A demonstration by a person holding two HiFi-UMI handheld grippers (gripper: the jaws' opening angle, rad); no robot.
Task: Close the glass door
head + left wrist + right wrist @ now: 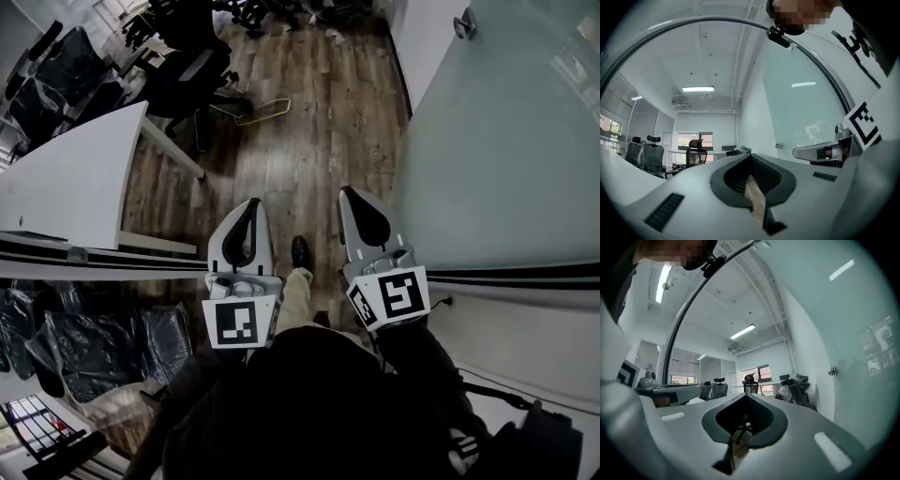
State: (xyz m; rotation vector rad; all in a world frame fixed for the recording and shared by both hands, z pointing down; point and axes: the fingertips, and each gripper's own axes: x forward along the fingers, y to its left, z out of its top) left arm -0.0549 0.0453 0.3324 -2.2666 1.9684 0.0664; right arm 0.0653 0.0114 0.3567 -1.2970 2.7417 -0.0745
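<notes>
The frosted glass door [506, 141] fills the right side of the head view, with a small metal fitting [463, 25] near its far edge. My left gripper [251, 202] and right gripper [349, 192] are held side by side over the wood floor, pointing forward, both shut with nothing between the jaws. The right gripper is close beside the glass without touching it. In the left gripper view the shut left gripper [750, 155] faces the room, with the glass door [806, 112] to its right. In the right gripper view the right gripper [746, 395] has the glass door [853, 333] and its fitting [832, 372] on the right.
A white table [75, 178] stands to the left, with black office chairs [187, 66] beyond it. Plastic-wrapped chairs [84, 347] sit at the lower left. The wood floor [300, 122] runs ahead between table and glass. The person's shoe [300, 251] shows between the grippers.
</notes>
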